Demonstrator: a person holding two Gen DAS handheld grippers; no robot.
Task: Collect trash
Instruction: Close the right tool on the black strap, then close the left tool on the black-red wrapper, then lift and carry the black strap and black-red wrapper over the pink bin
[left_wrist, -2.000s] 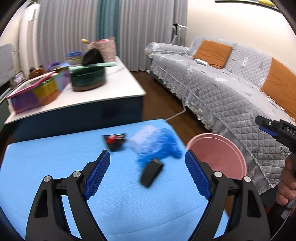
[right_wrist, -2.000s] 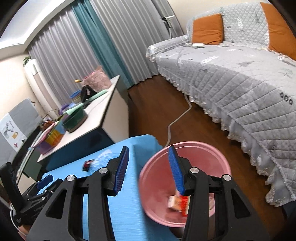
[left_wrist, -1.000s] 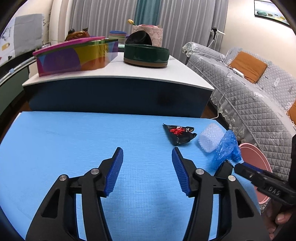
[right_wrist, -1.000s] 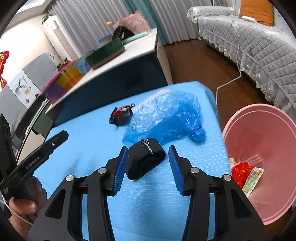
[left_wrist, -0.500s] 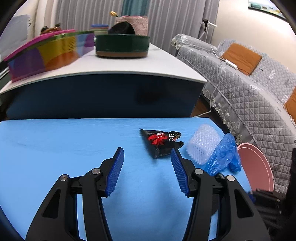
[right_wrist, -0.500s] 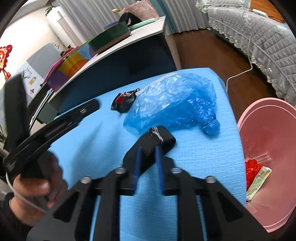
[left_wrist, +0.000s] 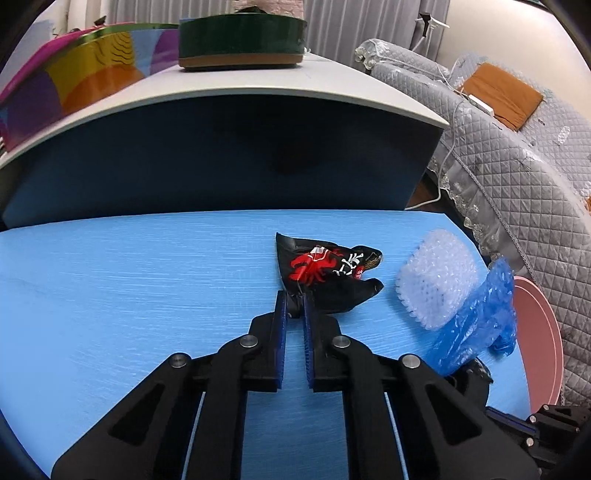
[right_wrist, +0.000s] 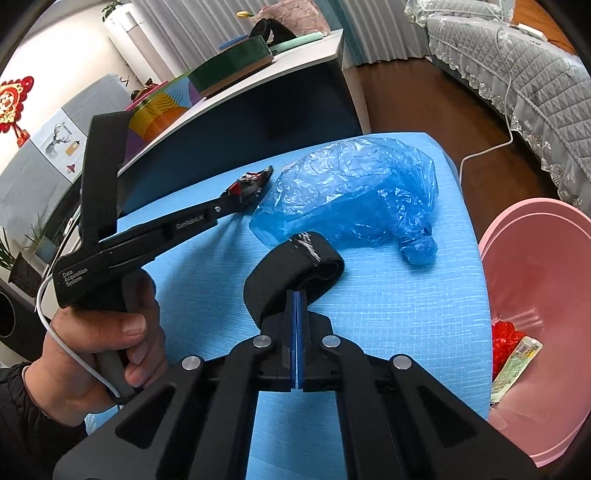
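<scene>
1. Blue matting covers the worktop, with a darker cabinet behind it and a grey quilted sofa off to the right.
2. Left claw has just been closing, and its pads now pinch the near corner of the black snack wrapper. Most of the wrapper lies ahead of the tips on the matting.
3. Right claw is clenched on the near edge of a black band, a looped strap that extends just beyond its tips. Those pads have also just come together, with the band's edge between them.
4. Ahead of the right claw lies the blue plastic bag, crumpled and free. From the left claw's side, a white bubble-wrap roll sits to its right, touching the bag.
5. Right of the right claw, below the worktop edge, stands the pink bin, already holding a red scrap and a printed wrapper.
6. Risks, as I judge them: the wrapper is caught only by a thin corner, so slick foil could slip out on the lift or tear.
7. The band is gripped at its rim; it may swing and brush the bag, dragging that toward the edge.
8. Both claws must travel to one bin on the right, so the left arm crossing over could knock the roll or collide with the other claw.
</scene>
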